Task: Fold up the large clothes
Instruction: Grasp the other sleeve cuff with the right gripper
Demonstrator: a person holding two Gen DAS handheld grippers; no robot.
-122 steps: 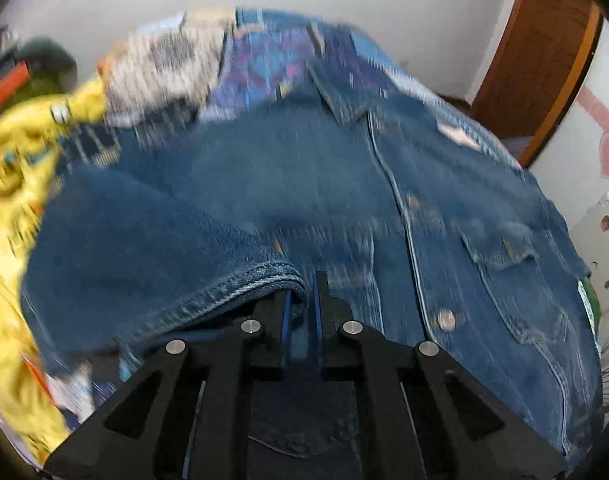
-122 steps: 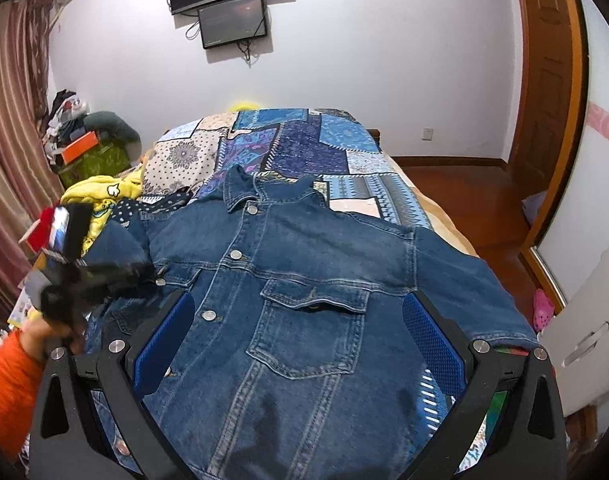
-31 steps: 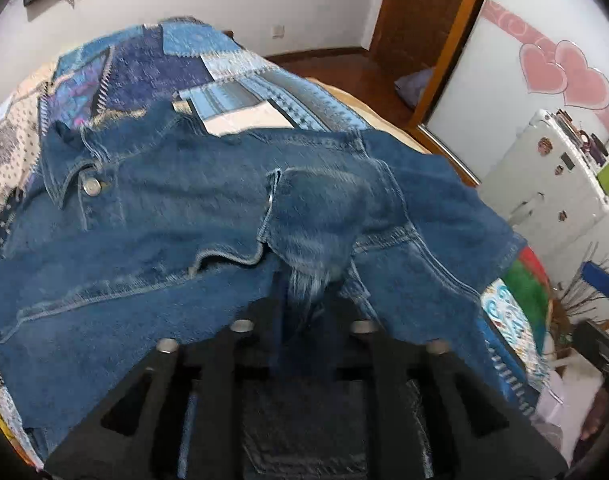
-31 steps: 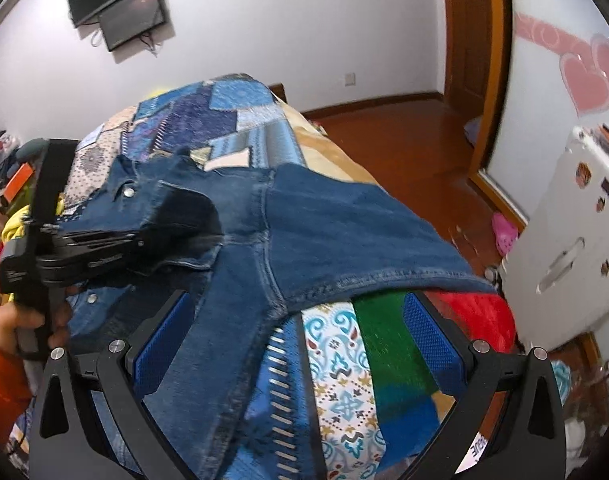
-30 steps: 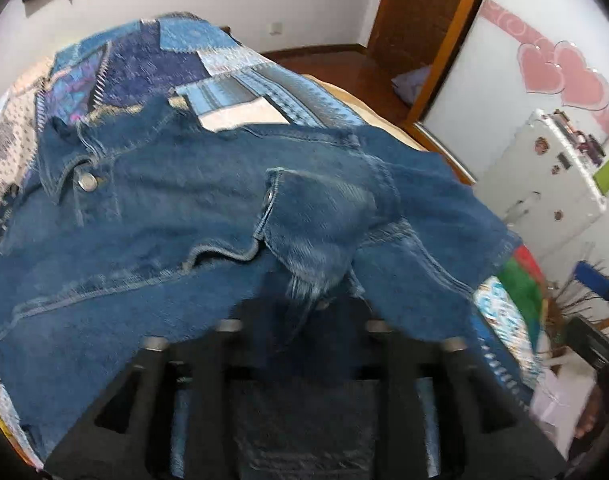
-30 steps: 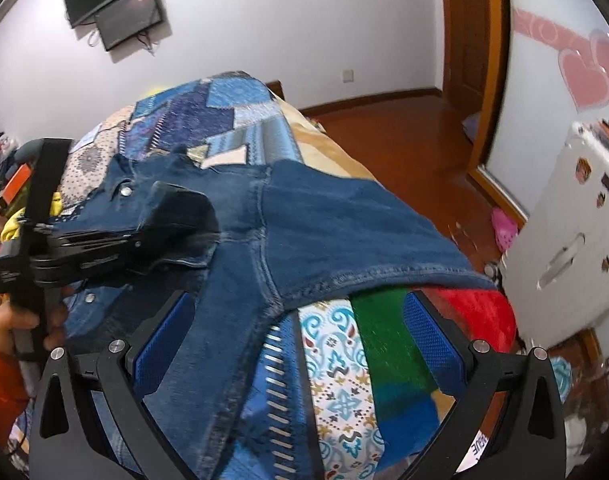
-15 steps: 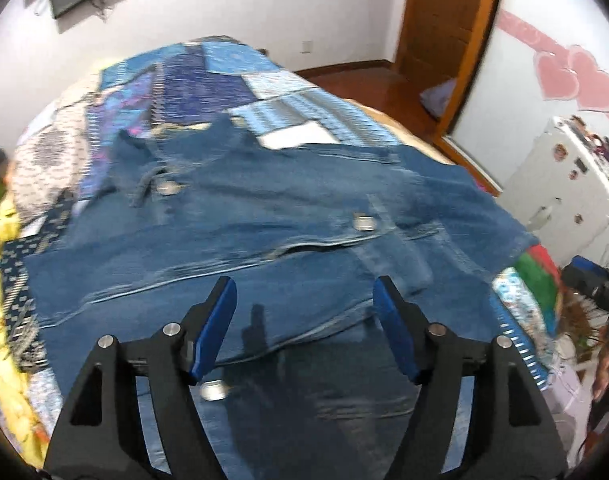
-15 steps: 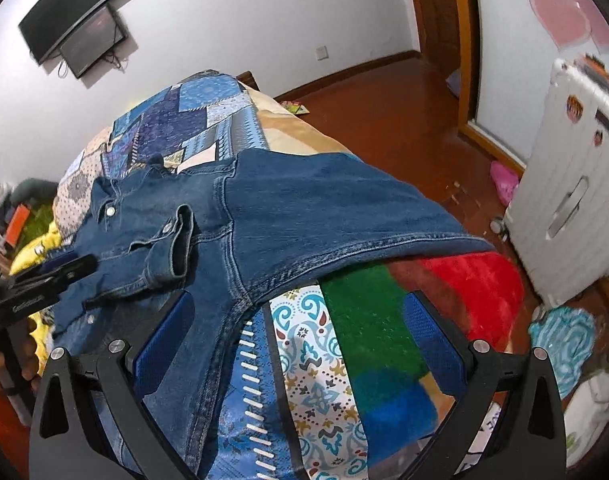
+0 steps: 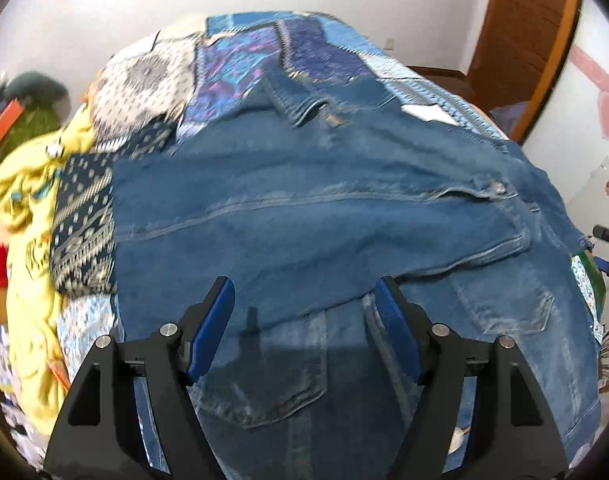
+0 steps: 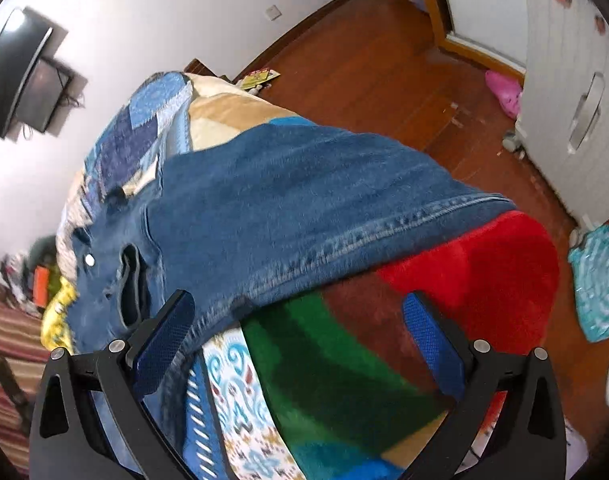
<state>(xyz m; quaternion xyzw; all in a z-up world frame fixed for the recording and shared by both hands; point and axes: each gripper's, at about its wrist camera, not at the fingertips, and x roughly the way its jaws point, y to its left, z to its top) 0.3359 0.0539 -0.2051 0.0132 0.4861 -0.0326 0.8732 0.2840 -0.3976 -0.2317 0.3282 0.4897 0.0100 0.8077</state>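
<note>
The denim jacket (image 9: 304, 208) is lying spread across the patchwork bedspread (image 9: 240, 48), one sleeve folded over its front, the other sleeve (image 10: 304, 200) draping over the bed's edge. The left gripper (image 9: 304, 328) is hovering above it, having just been opening, nothing between its jaws. The right gripper (image 10: 300, 340) is standing wide, gripping nothing, near the draped sleeve's hem.

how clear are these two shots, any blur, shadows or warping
Left wrist view: denim jacket smeared by motion blur, the left gripper sharp and casting a shadow on the denim, fisheye bulging the bed. Right wrist view: jacket and TV blurred, the right gripper crisp, floor curved by the lens.
</note>
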